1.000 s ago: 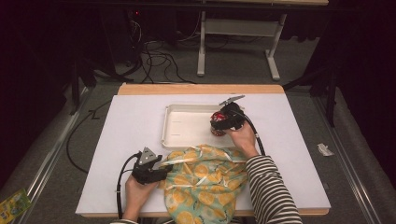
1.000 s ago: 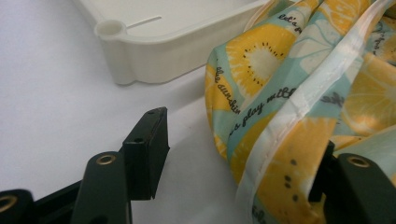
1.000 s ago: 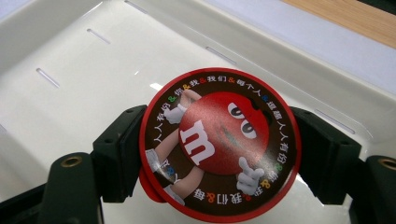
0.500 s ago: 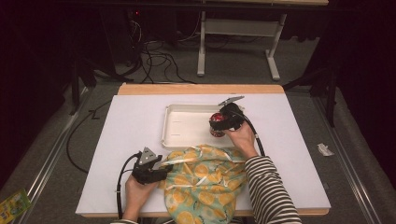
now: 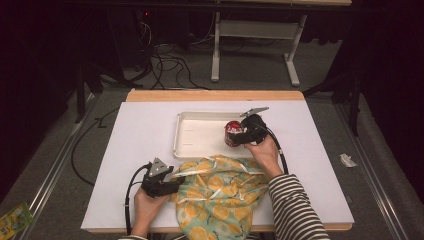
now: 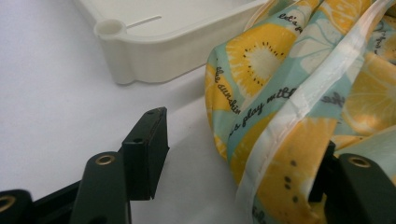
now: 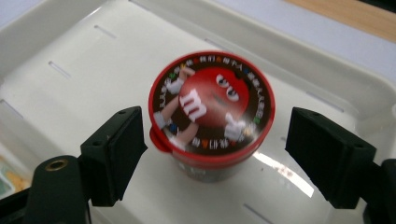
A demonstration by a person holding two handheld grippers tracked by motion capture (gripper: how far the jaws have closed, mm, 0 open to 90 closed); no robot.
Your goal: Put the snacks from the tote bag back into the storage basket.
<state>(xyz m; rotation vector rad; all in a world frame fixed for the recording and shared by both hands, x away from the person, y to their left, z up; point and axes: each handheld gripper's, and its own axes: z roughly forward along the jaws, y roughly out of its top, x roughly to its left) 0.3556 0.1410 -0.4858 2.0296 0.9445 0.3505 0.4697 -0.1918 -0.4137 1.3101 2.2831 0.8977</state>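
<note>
Though blurred from above, each hand-held gripper gapes: right [image 7: 212, 140] flanks candy cup [image 7: 211, 112], left [image 6: 238, 154] straddles cloth [image 6: 299, 102].

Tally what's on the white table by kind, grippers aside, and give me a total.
Trays: 1, the white tray.
Candy tubs: 1, the red-lidded tub, standing in the tray between the open jaws of the right gripper.
Cloth bags: 1, the lemon-print bag, its edge running between the jaws of the left gripper.
Total: 3.

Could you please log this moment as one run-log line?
right gripper: open around candy tub | tub in tray | left gripper: open at bag edge
</note>
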